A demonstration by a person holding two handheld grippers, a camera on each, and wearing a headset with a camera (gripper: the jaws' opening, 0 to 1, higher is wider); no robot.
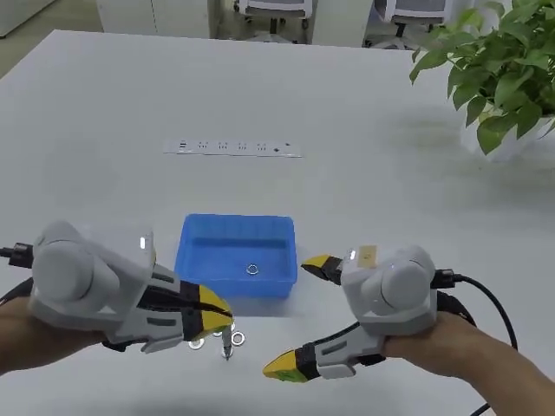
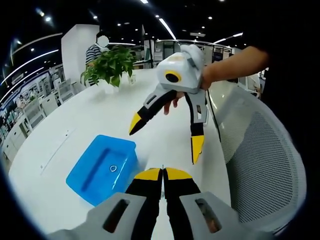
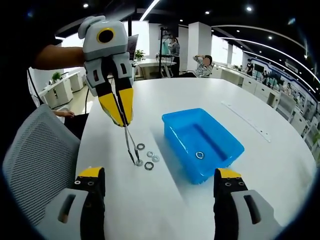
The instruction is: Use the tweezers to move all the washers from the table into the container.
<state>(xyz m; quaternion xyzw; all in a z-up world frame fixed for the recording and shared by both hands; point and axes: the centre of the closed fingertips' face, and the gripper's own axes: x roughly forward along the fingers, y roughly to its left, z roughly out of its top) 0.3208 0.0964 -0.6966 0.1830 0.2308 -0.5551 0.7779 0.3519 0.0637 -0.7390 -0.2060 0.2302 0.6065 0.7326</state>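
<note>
While the left gripper [image 3: 122,119] had its yellow fingers pressed together on the tweezers [image 3: 131,142], the tweezer tips pointed down at one washer [image 3: 138,163]; whether they gripped it could not be told. Four more loose washers [image 3: 150,156] lay on the white table [image 3: 130,210] just beside those tips. The right gripper [image 1: 288,317] hung with its fingers spread wide, holding nothing. Just beyond both pairs of fingers sat the blue container [image 1: 234,284], a single washer [image 1: 251,269] on its floor. Farther off lay a power strip [image 1: 232,148], and a potted plant [image 1: 499,78] stood far right.
</note>
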